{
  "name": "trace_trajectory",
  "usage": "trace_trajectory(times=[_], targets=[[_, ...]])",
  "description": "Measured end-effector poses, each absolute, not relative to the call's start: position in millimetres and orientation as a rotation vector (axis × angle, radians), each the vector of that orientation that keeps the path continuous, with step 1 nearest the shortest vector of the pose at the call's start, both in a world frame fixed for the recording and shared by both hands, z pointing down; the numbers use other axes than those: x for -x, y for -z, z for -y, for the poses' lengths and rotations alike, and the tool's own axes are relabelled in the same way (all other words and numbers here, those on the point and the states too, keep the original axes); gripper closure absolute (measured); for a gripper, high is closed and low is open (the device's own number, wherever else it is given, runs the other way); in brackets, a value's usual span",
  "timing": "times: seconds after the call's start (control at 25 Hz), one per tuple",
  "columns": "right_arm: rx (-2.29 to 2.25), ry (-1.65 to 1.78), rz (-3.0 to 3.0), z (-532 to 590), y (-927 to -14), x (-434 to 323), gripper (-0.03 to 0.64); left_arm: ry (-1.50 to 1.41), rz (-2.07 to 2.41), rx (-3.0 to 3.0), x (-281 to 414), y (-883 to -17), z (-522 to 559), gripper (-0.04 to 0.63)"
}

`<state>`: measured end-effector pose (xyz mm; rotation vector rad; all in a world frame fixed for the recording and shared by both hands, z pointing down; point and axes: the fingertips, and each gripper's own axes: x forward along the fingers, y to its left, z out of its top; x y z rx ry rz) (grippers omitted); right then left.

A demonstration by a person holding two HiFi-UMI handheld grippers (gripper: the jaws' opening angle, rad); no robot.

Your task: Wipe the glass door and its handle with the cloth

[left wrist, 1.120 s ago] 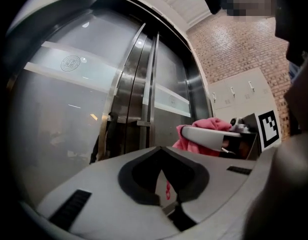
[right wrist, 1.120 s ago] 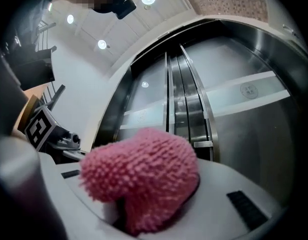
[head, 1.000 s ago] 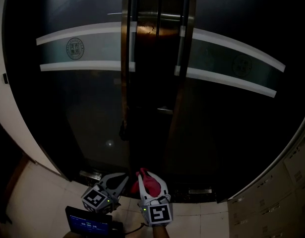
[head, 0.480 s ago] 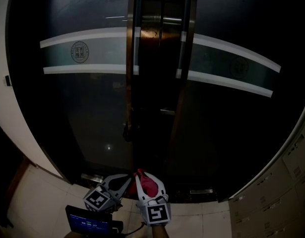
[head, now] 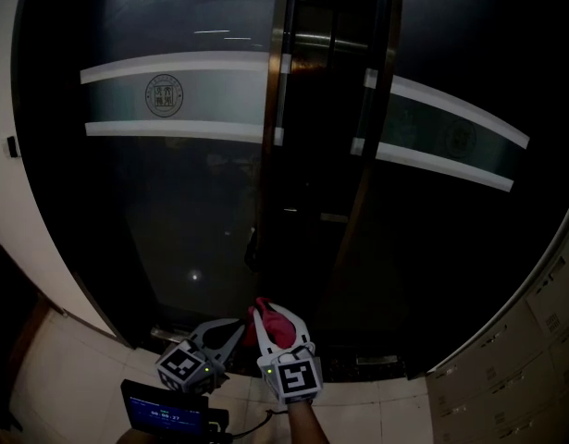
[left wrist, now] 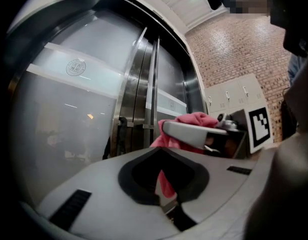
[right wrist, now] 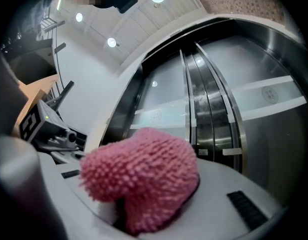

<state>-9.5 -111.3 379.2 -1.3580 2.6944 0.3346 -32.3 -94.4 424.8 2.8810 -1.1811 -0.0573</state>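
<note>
My right tool (head: 275, 317) is clenched on the pink cloth (right wrist: 143, 179), held low and short of the door (head: 173, 211). My left tool (head: 221, 334) beside it is closed and empty. Nothing touches glass or handle (head: 280, 91), so I judge all the wiping is yet to do.

The round seal (head: 165, 98) on the glass door (head: 173, 220) is unreadable.

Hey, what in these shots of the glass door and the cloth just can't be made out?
1. Round emblem on the frosted band: print too small, head view.
2. Door handle: lower end lost in darkness, head view.
3. Right tool: gripping faces covered by the pink cloth, right gripper view.
4. Small screen: text too small and dim, head view.
</note>
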Motion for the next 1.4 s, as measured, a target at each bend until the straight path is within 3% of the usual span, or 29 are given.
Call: trace_trajectory(times=[0.56,0.8,1.4], targets=[[1.528,-0.325,-2.543,339.3,-260.3,-3.7,0.558,0.036,1.308,-2.842,135.5,-426.8,140.5,0.591],[1.588,-0.282,-2.600,355.7,-306.0,3.4,0.558,0.009,1.324,-2.852,143.0,-432.9,159.8,0.591],[1.641,-0.072,-2.570,340.9,-439.7,19.8,0.558,0.016,1.256,-2.960,86.1,-421.5,231.0,0.591]])
